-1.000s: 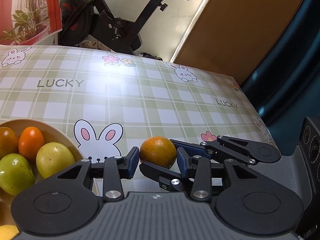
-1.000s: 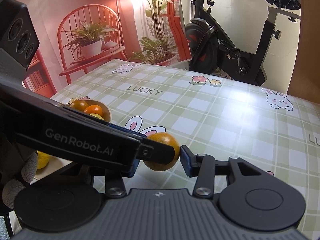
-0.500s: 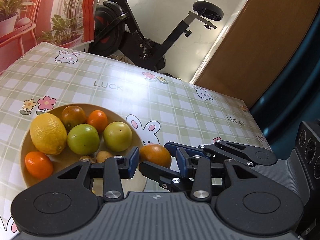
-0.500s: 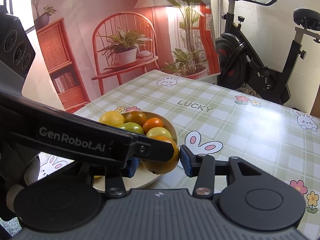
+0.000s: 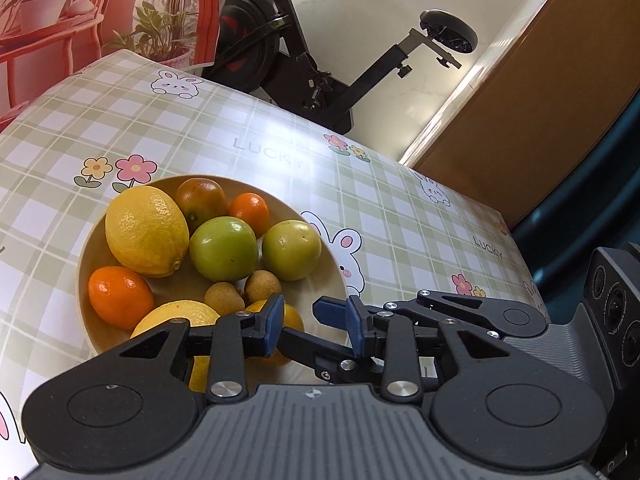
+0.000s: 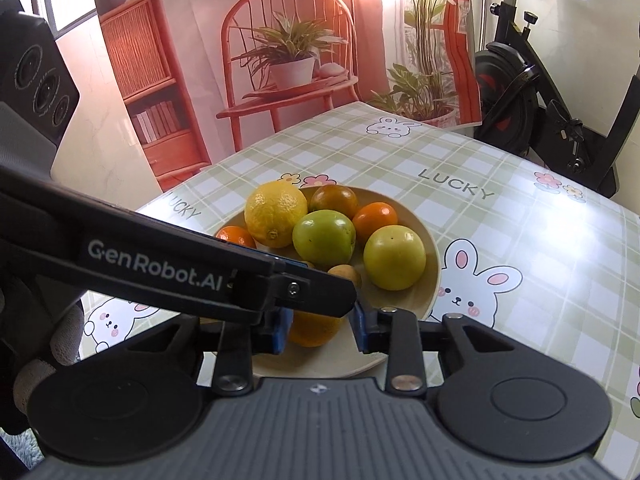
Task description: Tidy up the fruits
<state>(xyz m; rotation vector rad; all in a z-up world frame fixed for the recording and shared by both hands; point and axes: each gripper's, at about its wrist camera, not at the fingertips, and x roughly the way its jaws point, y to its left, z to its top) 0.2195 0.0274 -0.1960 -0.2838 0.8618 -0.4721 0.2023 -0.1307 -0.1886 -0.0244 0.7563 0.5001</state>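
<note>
**Item:** orange (image 6: 313, 335), the fruit in hand. Location: low over the near rim of the bowl (image 6: 436, 264), just this side of two small brown fruits (image 5: 224, 298) and beside a half-hidden lemon (image 5: 176, 314). Whether resting in the bowl or hanging just above it: cannot tell.

**Left hand-held gripper** (image 5: 314, 326): jaws narrow and just closing further. Orange against the left pad only, clear gap to the other pad, one finger of the right tool crossing through that gap. No grip shown.

**Right hand-held gripper** (image 6: 320, 328): jaws likewise narrow and just closing. Orange between the pads, close against the left one. Contact on the far pad partly masked by the crossing left finger, so hold not confirmable.

**Bowl contents:** large lemon (image 5: 146, 230), two green fruits, three small orange fruits, one red-green fruit. Crowded at the far side, free floor only at the near edge. Bowl on the checked tabletop (image 5: 400, 216).

**Handling, as judged:**
- Set down in the near gap, not on top of the pile. Round fruit likely to roll.
- Lower until supported before parting the jaws.
- Untangle the crossed fingers first, one tool at a time, to avoid knocking the orange over the rim.
- Withdraw up and back, clear of the brown fruits.
</note>
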